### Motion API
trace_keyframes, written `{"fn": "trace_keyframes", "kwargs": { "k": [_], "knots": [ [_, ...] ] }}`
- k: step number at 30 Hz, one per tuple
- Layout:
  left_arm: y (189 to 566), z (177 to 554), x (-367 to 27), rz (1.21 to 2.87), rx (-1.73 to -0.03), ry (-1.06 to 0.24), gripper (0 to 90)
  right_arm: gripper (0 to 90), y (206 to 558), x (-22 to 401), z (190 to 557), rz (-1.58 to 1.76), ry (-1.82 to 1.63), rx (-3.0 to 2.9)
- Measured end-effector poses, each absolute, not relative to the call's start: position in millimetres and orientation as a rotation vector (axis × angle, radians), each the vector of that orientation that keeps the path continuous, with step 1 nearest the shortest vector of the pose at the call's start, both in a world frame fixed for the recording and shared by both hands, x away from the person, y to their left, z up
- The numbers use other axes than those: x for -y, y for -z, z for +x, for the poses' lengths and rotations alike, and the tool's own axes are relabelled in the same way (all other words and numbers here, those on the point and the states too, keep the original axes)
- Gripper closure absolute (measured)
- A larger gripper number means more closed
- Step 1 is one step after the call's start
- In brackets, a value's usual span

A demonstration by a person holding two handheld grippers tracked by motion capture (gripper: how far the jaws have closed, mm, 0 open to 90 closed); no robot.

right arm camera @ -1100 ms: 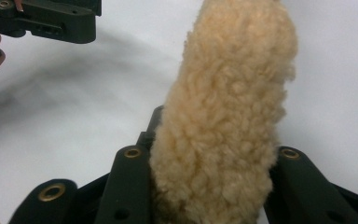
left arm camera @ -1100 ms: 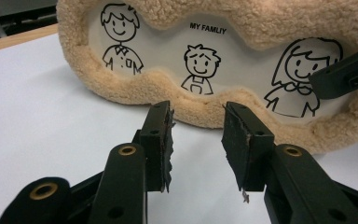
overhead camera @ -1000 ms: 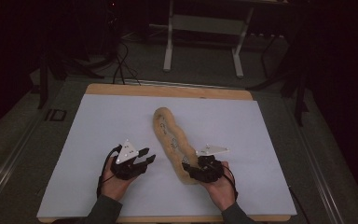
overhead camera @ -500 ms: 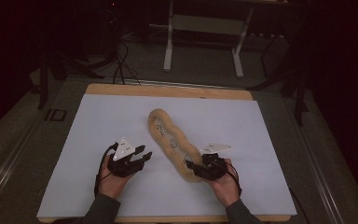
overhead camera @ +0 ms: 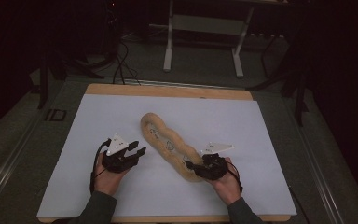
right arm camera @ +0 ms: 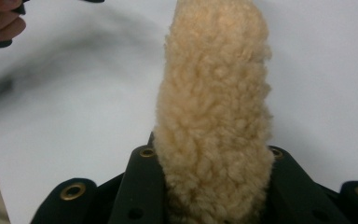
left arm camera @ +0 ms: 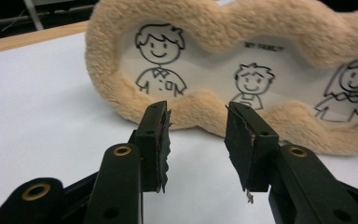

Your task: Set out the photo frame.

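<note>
Right gripper [overhead camera: 196,167]: we see its jaws, just closing, clamped on the near end of the plush frame [overhead camera: 168,144].
Left gripper [overhead camera: 133,151]: jaws half apart, nothing between them, just beside the frame's edge.
Plush frame: lies mid-sheet on the white sheet [overhead camera: 242,121], running away leftward.
Progress: we judge one end gripped; second grasp and any lift remain.

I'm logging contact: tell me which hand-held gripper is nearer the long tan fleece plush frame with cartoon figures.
Right. The right hand-held gripper has been closing on the near end of the long tan fleece plush frame. The left hand-held gripper stands open beside it, short of its edge.
</note>
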State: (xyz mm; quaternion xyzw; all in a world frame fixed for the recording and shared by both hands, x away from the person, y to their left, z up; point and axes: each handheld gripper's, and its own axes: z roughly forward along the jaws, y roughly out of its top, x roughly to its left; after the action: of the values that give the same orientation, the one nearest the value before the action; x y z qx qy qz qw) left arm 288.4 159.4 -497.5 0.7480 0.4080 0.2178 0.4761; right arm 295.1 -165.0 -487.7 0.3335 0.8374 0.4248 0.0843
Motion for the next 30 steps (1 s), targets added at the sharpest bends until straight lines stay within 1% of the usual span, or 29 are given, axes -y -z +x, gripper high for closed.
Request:
{"fn": "trace_keyframes", "kwargs": {
  "k": [9, 21, 30],
  "knots": [
    [500, 294, -166, 1.818, -1.046, -0.525, 58.4, 73.3, 487, 168, 296, 0.944, -1.276, -2.529],
    [502, 304, -169, 1.828, -1.068, -0.536, 57.0, 73.3, 487, 171, 296, 0.888, -1.277, -2.556],
    [497, 313, -167, 1.84, -1.078, -0.614, 56.7, 73.3, 485, 171, 298, 0.848, -1.25, -2.582]
  ]
}}
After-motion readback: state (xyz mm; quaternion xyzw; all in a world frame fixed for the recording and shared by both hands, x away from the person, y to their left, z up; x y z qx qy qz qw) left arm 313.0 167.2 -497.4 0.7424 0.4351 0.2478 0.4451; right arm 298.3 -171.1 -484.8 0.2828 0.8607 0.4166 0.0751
